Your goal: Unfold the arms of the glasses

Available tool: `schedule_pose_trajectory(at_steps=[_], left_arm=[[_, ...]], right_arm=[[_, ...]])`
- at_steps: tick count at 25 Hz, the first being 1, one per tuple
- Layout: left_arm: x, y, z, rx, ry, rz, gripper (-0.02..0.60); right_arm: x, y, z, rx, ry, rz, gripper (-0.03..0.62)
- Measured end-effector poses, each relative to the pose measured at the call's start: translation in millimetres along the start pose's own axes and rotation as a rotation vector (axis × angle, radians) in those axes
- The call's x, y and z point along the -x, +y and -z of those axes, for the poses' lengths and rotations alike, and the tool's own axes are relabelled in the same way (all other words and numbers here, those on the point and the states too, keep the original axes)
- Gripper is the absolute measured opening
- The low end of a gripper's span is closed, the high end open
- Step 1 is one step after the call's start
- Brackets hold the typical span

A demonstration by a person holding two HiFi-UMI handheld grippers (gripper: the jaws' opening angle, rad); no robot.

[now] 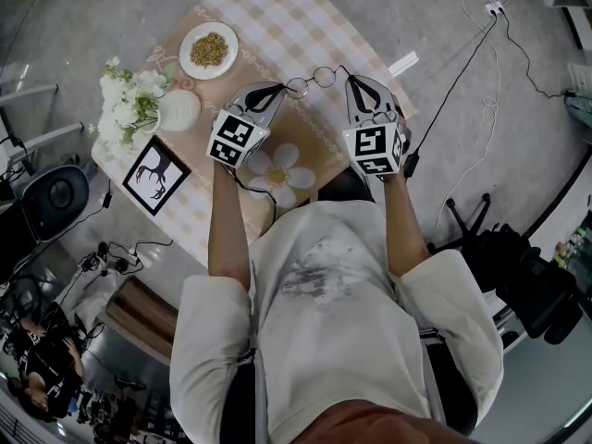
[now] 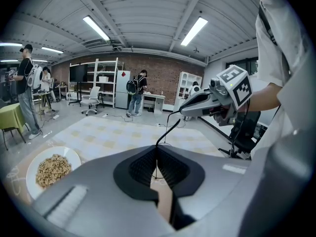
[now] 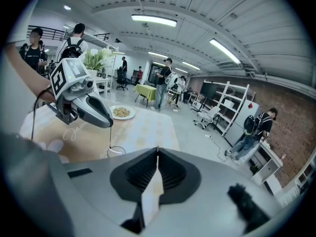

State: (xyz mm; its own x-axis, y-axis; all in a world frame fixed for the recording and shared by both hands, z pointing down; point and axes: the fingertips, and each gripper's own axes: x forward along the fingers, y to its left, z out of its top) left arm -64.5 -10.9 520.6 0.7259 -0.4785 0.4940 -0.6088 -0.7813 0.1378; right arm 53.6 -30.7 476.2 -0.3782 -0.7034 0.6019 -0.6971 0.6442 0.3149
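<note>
white t-shirt [image 1: 324,285] fills the bottom of the head view, with both forearms reaching out from it to the 2 grippers. the left gripper [image 1: 280,88] and right gripper [image 1: 351,80] are up over the table [image 1: 277,17], tips turned toward each other, and the round wire glasses [image 1: 312,81] are strung between them, held up off the checked cloth.

only the head view shows both lenses side by side. in the left gripper view its jaws are pinched together on a thin black bit of the frame, and 1 arm runs up from there to the other gripper's tips. in the right gripper view those jaws are pressed together too, with just a sliver of wire poking out at the tip, so both claws are clamped on the glasses. that view also catches 1 lens loop dangling under the left gripper's tip, which the left gripper view doesn't show.

the gripper views also take in the room: people [image 2: 136,90] standing around and white shelving [image 2: 98,80] against a brick wall.

room-wise, a plate of grain [image 1: 209,50] sits near the far left corner, well apart from the grippers. white flowers [image 1: 128,109] and a framed picture [image 1: 155,175] line the left edge. a flower-shaped mat [image 1: 277,169] lies close to the person, under the left gripper. checked cloth runs on past the glasses to the far edge. off the right edge it's floor with cables [image 1: 481,81] and a power strip [image 1: 495,8].
</note>
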Motion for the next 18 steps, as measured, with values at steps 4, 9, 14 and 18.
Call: schedule_pose_trajectory(at_steps=[4,9,14,18], left_arm=[[-0.1,0.2,0.0,0.001,-0.001,-0.002,0.015],[0.0,-0.5,0.7,0.004,0.001,-0.004,0.015],[-0.7,-0.9,1.6,0.007,0.004,-0.005,0.015],[0.1,-2.8,2.1,0.008,0.007,-0.005,0.015]], right_arm=[[0.0,0.0,0.5,0.001,0.0,0.0,0.021],[0.6,0.3,0.4,0.001,-0.002,-0.001,0.021],[0.2,0.7,1.3,0.002,-0.001,-0.004,0.021],[1.8,1.9,1.7,0.003,0.0,-0.007,0.021]])
